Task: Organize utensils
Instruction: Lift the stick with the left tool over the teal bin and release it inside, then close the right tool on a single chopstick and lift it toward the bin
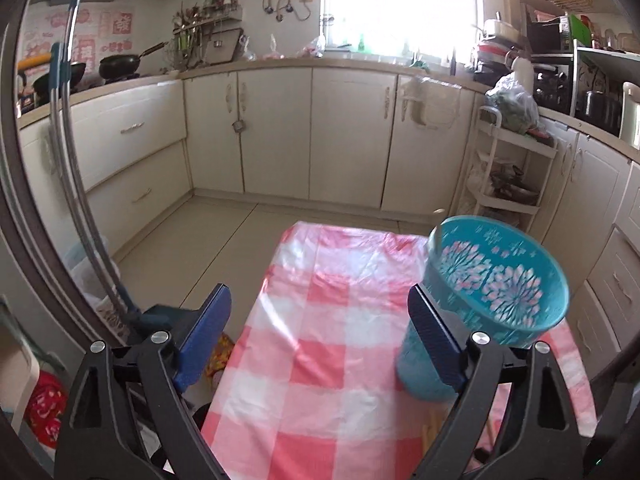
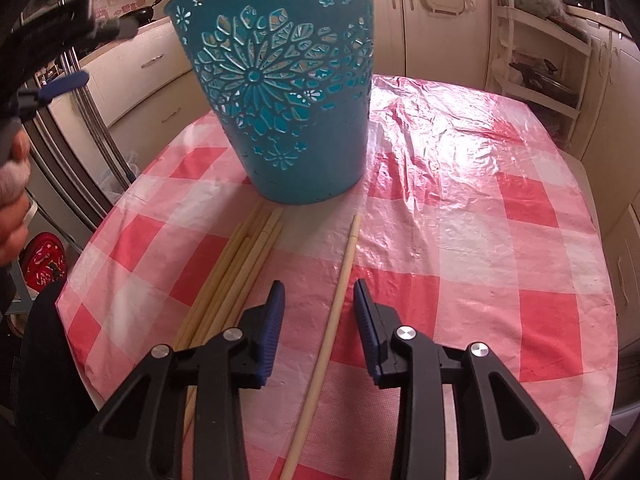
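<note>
A teal plastic bucket with cut-out flower patterns [image 2: 280, 92] stands upright on the table with the red and white checked cloth [image 2: 480, 240]. A bundle of several pale wooden chopsticks [image 2: 236, 272] lies on the cloth in front of the bucket. One single chopstick [image 2: 340, 288] lies apart to their right and runs between the open fingers of my right gripper [image 2: 319, 300], which hovers low over it. My left gripper [image 1: 320, 312] is open and empty above the table's left side, with the bucket [image 1: 492, 300] just beyond its right finger.
Cream kitchen cabinets [image 1: 280, 132] line the room. A white shelf cart [image 1: 512, 176] stands at the right. A metal rail [image 1: 76, 152] runs at the left. The floor [image 1: 208, 248] lies beyond the table's far edge. Red items [image 1: 44, 404] sit low at the left.
</note>
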